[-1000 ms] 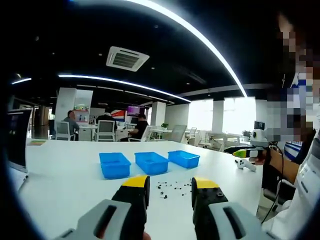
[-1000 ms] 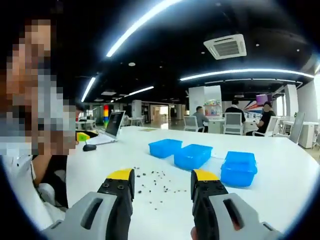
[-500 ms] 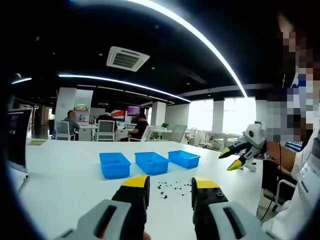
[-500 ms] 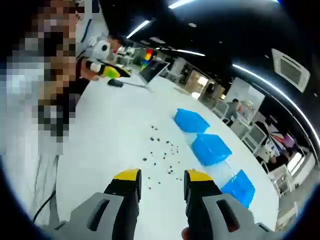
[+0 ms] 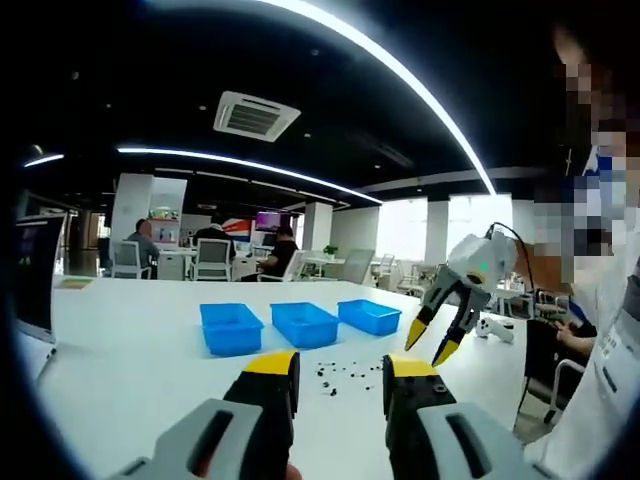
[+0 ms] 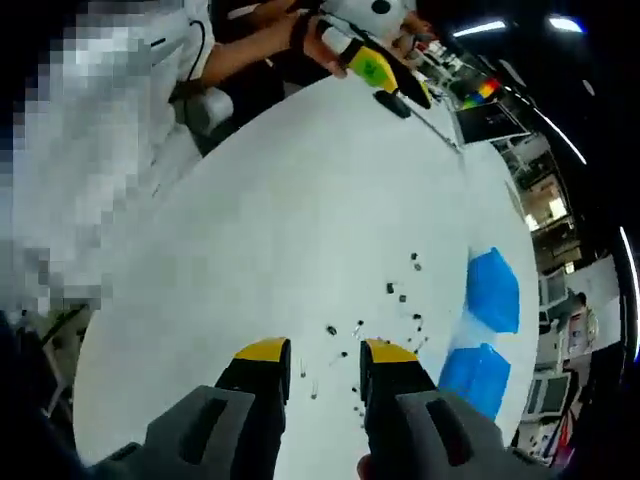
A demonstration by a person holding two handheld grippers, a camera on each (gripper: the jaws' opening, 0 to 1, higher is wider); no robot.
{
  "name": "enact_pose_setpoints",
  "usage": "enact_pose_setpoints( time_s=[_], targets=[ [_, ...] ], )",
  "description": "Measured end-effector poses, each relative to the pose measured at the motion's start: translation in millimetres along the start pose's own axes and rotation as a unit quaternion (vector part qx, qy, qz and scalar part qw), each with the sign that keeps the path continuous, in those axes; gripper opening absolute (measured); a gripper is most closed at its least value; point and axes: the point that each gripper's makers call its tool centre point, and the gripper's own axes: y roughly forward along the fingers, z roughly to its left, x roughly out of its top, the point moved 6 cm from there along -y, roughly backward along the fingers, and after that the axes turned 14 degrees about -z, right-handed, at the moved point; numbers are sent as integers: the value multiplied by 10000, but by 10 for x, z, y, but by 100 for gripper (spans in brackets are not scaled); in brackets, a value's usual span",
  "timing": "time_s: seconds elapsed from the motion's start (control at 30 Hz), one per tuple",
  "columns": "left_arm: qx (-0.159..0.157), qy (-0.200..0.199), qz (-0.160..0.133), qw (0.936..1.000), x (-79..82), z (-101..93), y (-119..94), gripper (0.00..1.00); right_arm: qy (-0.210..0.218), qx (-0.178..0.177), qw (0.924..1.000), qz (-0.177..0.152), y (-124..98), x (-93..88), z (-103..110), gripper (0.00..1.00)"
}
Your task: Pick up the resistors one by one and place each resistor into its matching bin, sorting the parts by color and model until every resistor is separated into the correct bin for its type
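1. Resistors (image 6: 390,320) scattered lower-centre of right gripper view, bins (image 6: 494,292) at right edge.
2. Right gripper (image 6: 325,350) narrow, empty; left gripper (image 5: 340,368) gapped, empty.
3. Drop rt straight over one part, pinch the body only.

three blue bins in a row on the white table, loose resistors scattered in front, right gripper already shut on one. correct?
Not quite: the right gripper holds nothing. The left gripper view shows its yellow-tipped jaws spread apart in the air above the table, with nothing between them. The rest stands: three blue bins sit in a row on the white table, with loose resistors scattered in front of them.
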Motion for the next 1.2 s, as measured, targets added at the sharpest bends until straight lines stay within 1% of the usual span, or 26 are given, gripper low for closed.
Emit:
enact_pose_setpoints(
  time_s=[0.03,0.13,0.17,0.23,0.3,0.43,0.57,0.63,0.7,0.73,0.77,0.8,0.83,0.87,0.93,1.03,1.2],
  targets=[
    [9,1,-2,10000,1,8,-4,35,-82,149,9998,127,60,-20,-10,29],
    [30,-6,-3,10000,-1,22,-10,35,-256,444,9982,322,195,-47,-24,26],
    [38,-11,-5,10000,-3,27,-12,35,-303,641,9968,370,272,-54,-27,26],
    [43,-12,4,10000,-10,35,-12,35,-388,787,9951,451,323,-64,-45,25],
    [52,-28,9,10000,-19,40,-12,35,-409,828,9947,457,366,-72,-94,23],
    [37,-35,7,10000,-26,28,-8,35,-502,1095,9915,495,418,-123,-168,20],
    [46,-45,-3,10000,-28,26,-5,35,-483,1254,9896,521,484,-174,-215,18],
    [55,-44,-10,10000,-28,24,-8,35,-461,1459,9863,613,512,-224,-198,18],
    [74,-42,-20,10000,-23,34,-9,35,-413,1564,9845,675,561,-281,-194,17],
    [78,-47,-24,10000,-25,36,-8,35,-284,1769,9821,575,560,-260,-168,15],
    [78,-52,-17,10000,-34,38,-3,35,-298,1686,9832,628,558,-272,-212,16],
    [83,-60,6,9999,-52,48,5,35,-206,1822,9809,653,572,-271,-202,15],
    [88,-67,24,9999,-63,53,9,35,-178,2017,9771,649,569,-272,-170,11],
    [87,-68,36,9999,-69,54,11,35,-230,1967,9781,639,568,-271,-184,10],
    [68,-72,39,9999,-68,47,13,35,-168,2018,9774,599,576,-278,-209,7],
    [57,-58,19,10000,-49,39,4,35,-39,2051,9771,563,575,-285,-205,7],
    [91,-50,-2,9999,-38,52,-7,35,56,1860,9812,513,551,-277,-184,6]
  ],
)
